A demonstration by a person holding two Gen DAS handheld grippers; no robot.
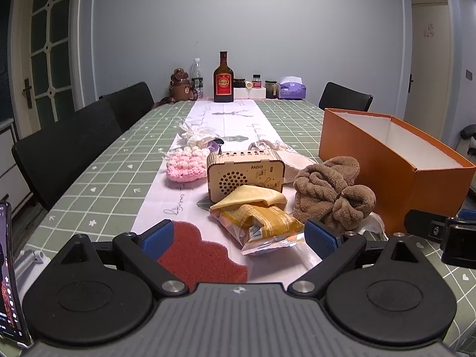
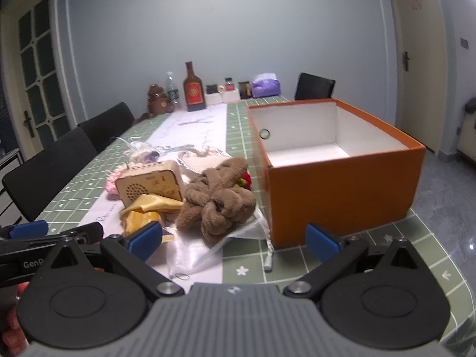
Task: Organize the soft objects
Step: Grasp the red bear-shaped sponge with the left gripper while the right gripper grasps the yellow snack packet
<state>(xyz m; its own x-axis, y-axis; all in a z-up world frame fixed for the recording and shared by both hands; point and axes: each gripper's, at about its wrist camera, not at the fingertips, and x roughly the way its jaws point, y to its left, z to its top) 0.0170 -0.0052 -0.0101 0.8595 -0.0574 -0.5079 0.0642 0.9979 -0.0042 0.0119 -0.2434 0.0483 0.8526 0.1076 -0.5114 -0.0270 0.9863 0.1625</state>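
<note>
On the table [image 1: 98, 178], a wooden box [image 1: 244, 175] reads "RADIO"; both hand-held grippers [image 1: 238, 238] [image 2: 233, 241] gape empty.

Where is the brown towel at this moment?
In both wrist views the brown towel lies bunched on the table, just left of the orange box and right of the wooden radio, with a white mesh bag under its near edge.

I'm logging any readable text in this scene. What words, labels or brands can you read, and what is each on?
"RADIO": on the front of the wooden radio.
"GenR", cut off: on the left gripper's black body, right wrist view.
Red label on the brown bottle: too small to read.
Script on the white table runner: illegible.
</note>
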